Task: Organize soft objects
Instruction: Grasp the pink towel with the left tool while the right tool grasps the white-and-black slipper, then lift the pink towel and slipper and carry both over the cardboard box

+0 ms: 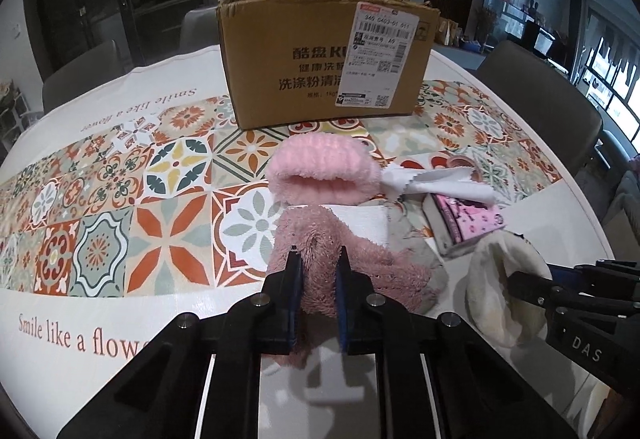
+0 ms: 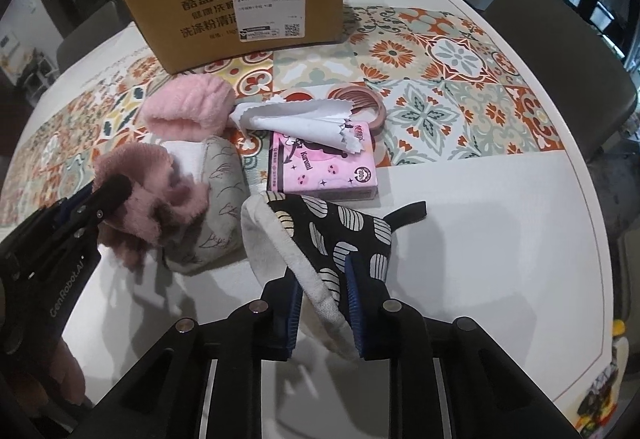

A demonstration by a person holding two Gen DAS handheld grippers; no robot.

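So right now both my grippers are down at the front edge of the desk (image 2: pixel 500 223), the one with the patterned tile cloth. My left gripper (image 1: pixel 318 267) has its jaws clamped on the dusty pink fuzzy sock (image 1: pixel 340 259), pinching a fold of the fluff between the blue pads. That sock lies partly over a white-and-grey cloth pouch (image 2: pixel 220 207) with little line drawings on it.

My right gripper (image 2: pixel 324 275) has its jaws squeezed on the black oven mitt (image 2: pixel 332 235) with the striped ovals, gripping it at the cream-lined cuff end. Its hanging loop sticks out to the right, flat on the white part of the desk.

Behind those sits a light pink fuzzy sock (image 1: pixel 320 175), rolled up, just in front of the cardboard box (image 1: pixel 324 55) with the shipping label. Beside it there's a white cleaning cloth (image 2: pixel 296 123) with zigzag edges, draped over a pink tissue pack (image 2: pixel 320 167), and a roll of pinkish tape (image 2: pixel 368 103) tucked behind the cloth.

Grey chairs (image 1: pixel 540 95) stand around the far side.
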